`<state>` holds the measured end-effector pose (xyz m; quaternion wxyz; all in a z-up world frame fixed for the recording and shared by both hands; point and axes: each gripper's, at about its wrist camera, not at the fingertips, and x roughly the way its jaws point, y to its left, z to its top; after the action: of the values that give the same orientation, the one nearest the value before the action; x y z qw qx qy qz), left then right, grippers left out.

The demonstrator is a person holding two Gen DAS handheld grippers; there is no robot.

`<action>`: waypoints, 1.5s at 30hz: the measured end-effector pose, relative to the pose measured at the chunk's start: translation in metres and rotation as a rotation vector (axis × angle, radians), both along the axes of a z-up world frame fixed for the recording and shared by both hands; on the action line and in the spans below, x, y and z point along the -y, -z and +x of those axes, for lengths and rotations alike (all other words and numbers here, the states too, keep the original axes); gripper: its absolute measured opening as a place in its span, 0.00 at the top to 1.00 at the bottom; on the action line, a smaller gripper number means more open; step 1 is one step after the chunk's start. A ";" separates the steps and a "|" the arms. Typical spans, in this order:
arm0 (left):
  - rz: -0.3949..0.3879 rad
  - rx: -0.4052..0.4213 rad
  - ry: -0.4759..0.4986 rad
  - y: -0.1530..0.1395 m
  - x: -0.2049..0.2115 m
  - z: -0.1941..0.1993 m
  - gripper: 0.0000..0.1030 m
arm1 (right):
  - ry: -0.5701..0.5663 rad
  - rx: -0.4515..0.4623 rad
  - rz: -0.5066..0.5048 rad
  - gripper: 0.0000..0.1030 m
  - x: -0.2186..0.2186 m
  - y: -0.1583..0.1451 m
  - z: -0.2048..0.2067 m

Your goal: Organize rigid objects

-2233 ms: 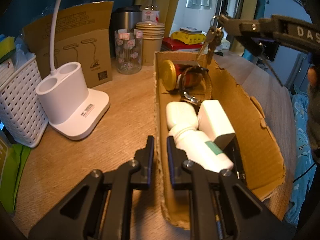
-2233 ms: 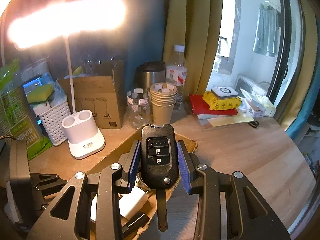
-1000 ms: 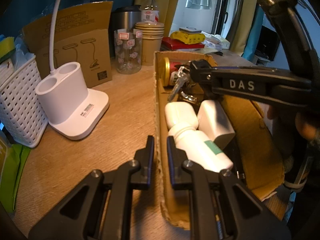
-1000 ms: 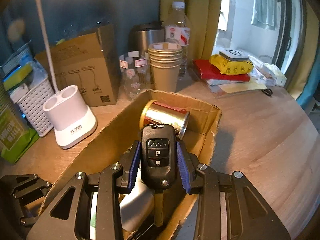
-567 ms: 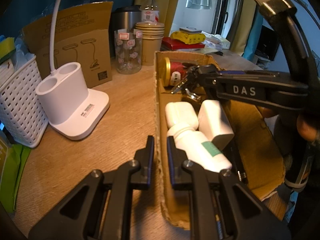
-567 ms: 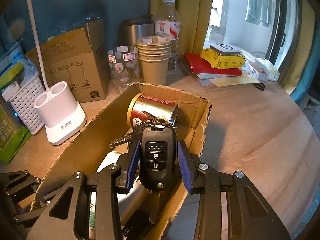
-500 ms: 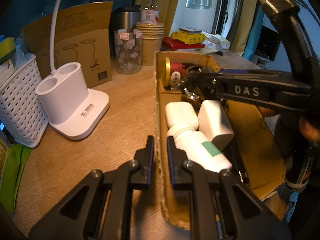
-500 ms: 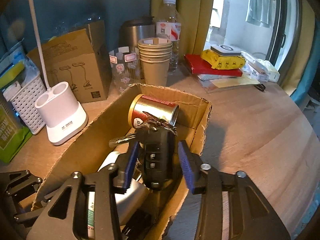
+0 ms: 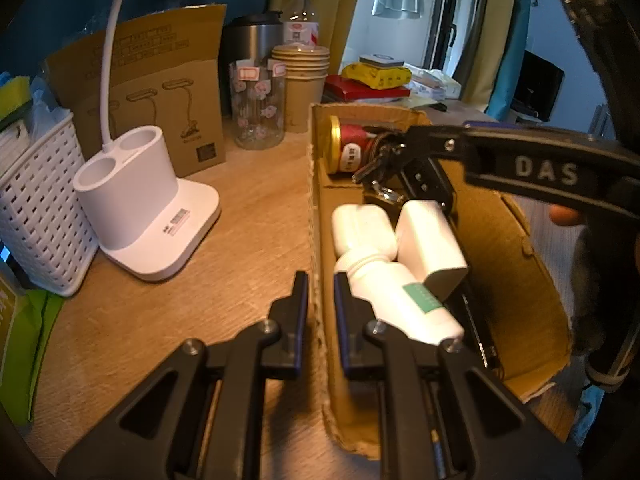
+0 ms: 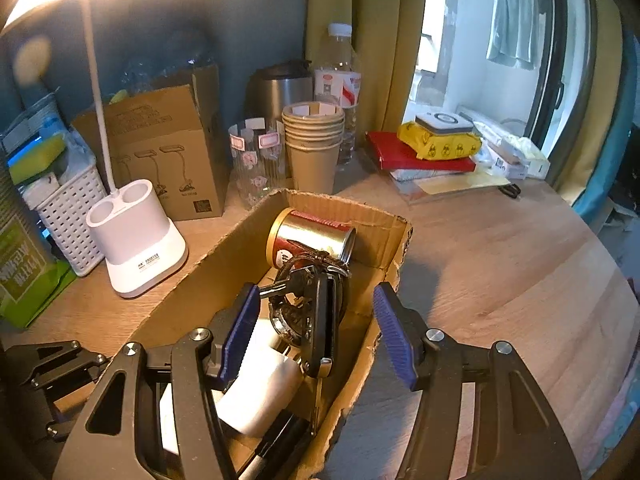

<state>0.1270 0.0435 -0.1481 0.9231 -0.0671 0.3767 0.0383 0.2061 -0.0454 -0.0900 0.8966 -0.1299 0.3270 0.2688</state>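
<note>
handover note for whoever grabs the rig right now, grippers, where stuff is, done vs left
Left gripper: shut on the near wall of the box, steadying it.
Right gripper: jaws opening, pads clear of the car key; nothing held.
In the box: car key and its key bunch on edge beside the can, white bottles nearer the left gripper.
Done: key dropped in.
Left: lift the right gripper out; whether more items remain to be boxed is not clear.

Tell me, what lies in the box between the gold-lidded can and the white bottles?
The car key with its key bunch lies between the can and the white bottles, clearest in the left wrist view.
</note>
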 end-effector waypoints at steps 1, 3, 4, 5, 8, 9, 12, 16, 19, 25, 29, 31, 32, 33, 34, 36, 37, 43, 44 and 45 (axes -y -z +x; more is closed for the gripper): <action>0.000 0.000 0.000 0.000 0.000 0.000 0.87 | 0.002 0.006 0.001 0.40 0.001 -0.001 -0.001; 0.000 0.000 0.000 0.000 0.000 0.000 0.87 | 0.012 0.020 0.004 0.40 0.004 -0.005 -0.003; 0.001 0.000 0.000 0.000 0.000 0.000 0.87 | 0.017 0.025 0.006 0.40 0.006 -0.006 -0.003; 0.001 0.000 0.000 0.000 -0.001 0.000 0.87 | 0.023 0.029 0.009 0.40 0.008 -0.007 -0.003; 0.003 0.001 0.000 0.000 0.000 0.000 0.87 | 0.042 0.034 0.015 0.40 0.016 -0.009 -0.004; 0.003 0.000 0.000 0.000 -0.001 0.000 0.87 | 0.049 0.036 0.014 0.40 0.019 -0.009 -0.004; 0.003 0.000 0.000 0.000 -0.001 0.000 0.87 | 0.074 0.037 0.006 0.40 0.029 -0.009 -0.007; 0.004 0.000 0.000 0.000 -0.001 0.000 0.87 | 0.106 0.051 0.006 0.40 0.049 -0.012 -0.019; -0.004 0.000 -0.004 -0.001 -0.001 -0.001 0.87 | 0.127 0.057 0.009 0.40 0.063 -0.015 -0.027; 0.024 0.072 -0.036 -0.023 0.000 -0.013 0.86 | 0.172 0.083 0.026 0.40 0.088 -0.029 -0.042; 0.058 0.129 -0.024 -0.042 0.007 -0.023 0.78 | 0.192 0.101 0.033 0.40 0.100 -0.040 -0.055; 0.054 0.150 -0.016 -0.051 0.010 -0.027 0.77 | 0.201 0.111 0.037 0.40 0.105 -0.045 -0.060; 0.053 0.164 -0.011 -0.056 0.012 -0.030 0.77 | 0.206 0.117 0.043 0.40 0.108 -0.048 -0.064; 0.053 0.173 -0.009 -0.060 0.013 -0.033 0.76 | 0.211 0.123 0.049 0.40 0.111 -0.052 -0.067; 0.051 0.181 -0.005 -0.064 0.015 -0.035 0.76 | 0.214 0.127 0.053 0.40 0.113 -0.054 -0.071; 0.052 0.190 -0.002 -0.070 0.020 -0.039 0.75 | 0.217 0.133 0.055 0.40 0.116 -0.057 -0.075; 0.053 0.194 -0.001 -0.072 0.022 -0.042 0.74 | 0.218 0.138 0.055 0.40 0.118 -0.059 -0.078; 0.027 0.243 0.015 -0.090 0.028 -0.056 0.36 | 0.232 0.157 0.057 0.40 0.127 -0.070 -0.091; 0.024 0.251 0.014 -0.094 0.028 -0.059 0.35 | 0.235 0.160 0.058 0.40 0.129 -0.072 -0.094; 0.022 0.256 0.016 -0.097 0.029 -0.061 0.35 | 0.238 0.164 0.060 0.40 0.131 -0.074 -0.096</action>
<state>0.0655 0.0147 -0.0512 0.9646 -0.0584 0.2558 0.0262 0.1102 -0.1759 -0.0159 0.9493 -0.0848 0.2577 0.1590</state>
